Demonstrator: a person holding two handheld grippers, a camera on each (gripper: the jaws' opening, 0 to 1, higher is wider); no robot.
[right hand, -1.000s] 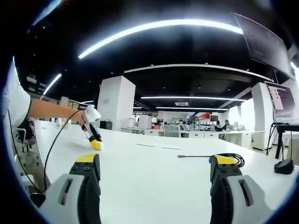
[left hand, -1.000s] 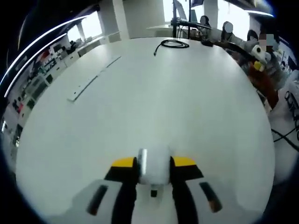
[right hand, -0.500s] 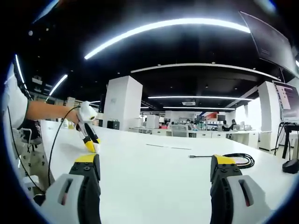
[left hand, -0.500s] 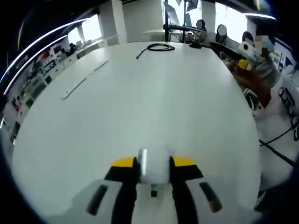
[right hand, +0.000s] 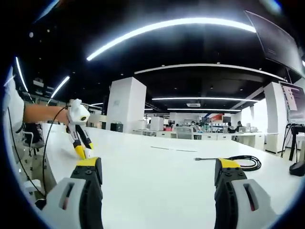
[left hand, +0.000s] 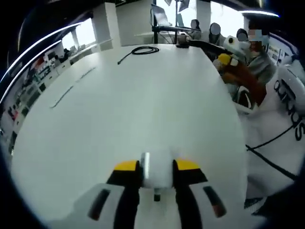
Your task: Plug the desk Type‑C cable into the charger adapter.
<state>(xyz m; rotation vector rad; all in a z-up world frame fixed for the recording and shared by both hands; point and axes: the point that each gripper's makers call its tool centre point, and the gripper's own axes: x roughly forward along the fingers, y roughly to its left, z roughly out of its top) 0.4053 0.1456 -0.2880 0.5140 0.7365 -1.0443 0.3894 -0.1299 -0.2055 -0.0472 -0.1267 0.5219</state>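
**Adapter clamped on the left, cable far across the table**

While clamped between the yellow-tipped jaws of the left gripper (left hand: pixel 157 167), white charger adapter (left hand: pixel 157 174) held at 6 o'clock in the left gripper view, low over the white table (left hand: pixel 143 109). Black Type-C cable (left hand: pixel 140 50) coiled far off at 12 o'clock near the table's far edge, well apart from the adapter, loose end trailing toward 11 o'clock. Right gripper (left hand: pixel 224 59) seen at 1 o'clock beside the table edge.

In the right gripper view, right gripper (right hand: pixel 157 174) spread wide with nothing between the jaws. Cable (right hand: pixel 238 162) lying at 3 o'clock on the table (right hand: pixel 157 186). Left gripper (right hand: pixel 78 138) at 9 o'clock, tips pointed down at the tabletop, held in a hand (right hand: pixel 71 112).
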